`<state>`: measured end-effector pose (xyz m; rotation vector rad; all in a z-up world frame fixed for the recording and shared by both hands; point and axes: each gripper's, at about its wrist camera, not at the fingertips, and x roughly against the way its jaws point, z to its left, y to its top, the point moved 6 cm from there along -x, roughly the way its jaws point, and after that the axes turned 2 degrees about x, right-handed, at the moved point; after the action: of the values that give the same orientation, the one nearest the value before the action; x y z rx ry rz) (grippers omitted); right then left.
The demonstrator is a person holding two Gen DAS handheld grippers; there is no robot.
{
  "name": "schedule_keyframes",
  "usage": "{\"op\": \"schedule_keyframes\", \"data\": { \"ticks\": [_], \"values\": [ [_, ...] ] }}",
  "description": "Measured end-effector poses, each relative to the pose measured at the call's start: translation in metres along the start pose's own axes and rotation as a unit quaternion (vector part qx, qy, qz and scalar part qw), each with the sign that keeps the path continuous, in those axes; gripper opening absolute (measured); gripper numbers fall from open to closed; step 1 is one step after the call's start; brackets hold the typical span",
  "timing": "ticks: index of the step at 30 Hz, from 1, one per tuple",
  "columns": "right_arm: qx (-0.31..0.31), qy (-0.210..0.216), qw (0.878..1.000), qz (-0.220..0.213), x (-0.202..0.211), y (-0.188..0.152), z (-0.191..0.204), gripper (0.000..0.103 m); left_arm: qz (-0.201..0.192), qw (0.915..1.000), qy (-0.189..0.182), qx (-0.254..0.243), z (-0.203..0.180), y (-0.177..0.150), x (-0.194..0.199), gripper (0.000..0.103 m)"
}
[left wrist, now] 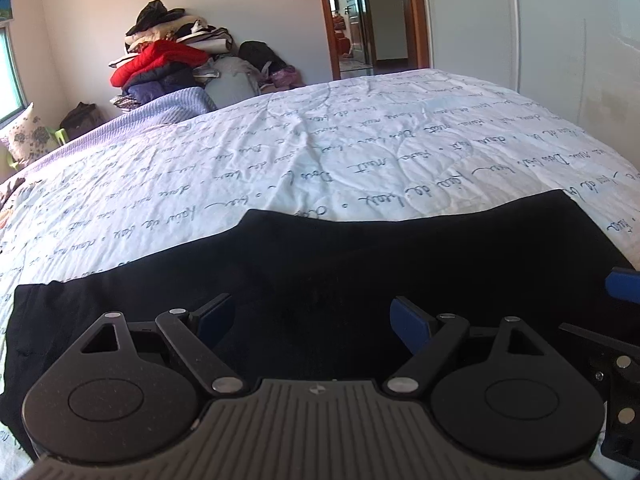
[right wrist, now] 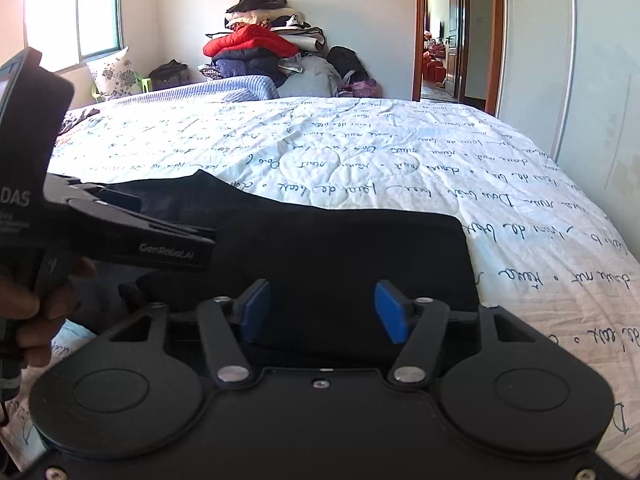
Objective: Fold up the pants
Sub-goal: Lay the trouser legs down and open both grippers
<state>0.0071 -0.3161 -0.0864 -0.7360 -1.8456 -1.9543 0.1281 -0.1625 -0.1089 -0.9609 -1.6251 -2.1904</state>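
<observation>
Black pants (left wrist: 340,256) lie flat on the white script-printed bedspread (left wrist: 280,152), near its front edge. My left gripper (left wrist: 312,320) is open and empty, its blue pads just above the pants' near part. In the right wrist view the pants (right wrist: 340,248) lie in front of my right gripper (right wrist: 320,312), which is open and empty over the cloth near its right end. The left gripper's body (right wrist: 100,232) and the hand holding it show at the left of that view. The right gripper's blue pad (left wrist: 624,286) shows at the left wrist view's right edge.
A pile of clothes and jackets (left wrist: 168,60) stands against the far wall beyond the bed. A lilac blanket (left wrist: 160,112) lies at the bed's far left. A doorway (left wrist: 360,20) and a white wardrobe (left wrist: 560,40) are on the right. A floral pillow (right wrist: 116,74) sits under the window.
</observation>
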Motion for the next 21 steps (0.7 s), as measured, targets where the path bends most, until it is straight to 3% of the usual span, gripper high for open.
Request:
{"op": "schedule_keyframes", "data": {
  "ticks": [10, 14, 17, 19, 21],
  "values": [
    [0.019, -0.025, 1.0, 0.002, -0.007, 0.006, 0.024, 0.089, 0.009, 0.9994, 0.028, 0.016, 0.041, -0.012, 0.008, 0.089],
    [-0.014, -0.038, 0.999, 0.013, -0.01, 0.006, 0.023, 0.089, 0.007, 0.9991, 0.041, 0.012, 0.055, -0.018, 0.012, 0.092],
    [-0.044, -0.055, 0.997, -0.004, -0.005, 0.012, 0.023, 0.099, 0.008, 0.9979, 0.063, 0.016, 0.069, -0.022, 0.017, 0.096],
    [-0.058, -0.073, 0.995, -0.022, -0.004, 0.015, 0.02, 0.101, -0.01, 0.9968, 0.078, 0.015, 0.078, -0.023, 0.022, 0.098],
    [-0.081, -0.093, 0.992, -0.003, -0.011, 0.013, 0.013, 0.101, -0.019, 0.9966, 0.079, 0.016, 0.085, -0.025, 0.027, 0.099]
  ]
}}
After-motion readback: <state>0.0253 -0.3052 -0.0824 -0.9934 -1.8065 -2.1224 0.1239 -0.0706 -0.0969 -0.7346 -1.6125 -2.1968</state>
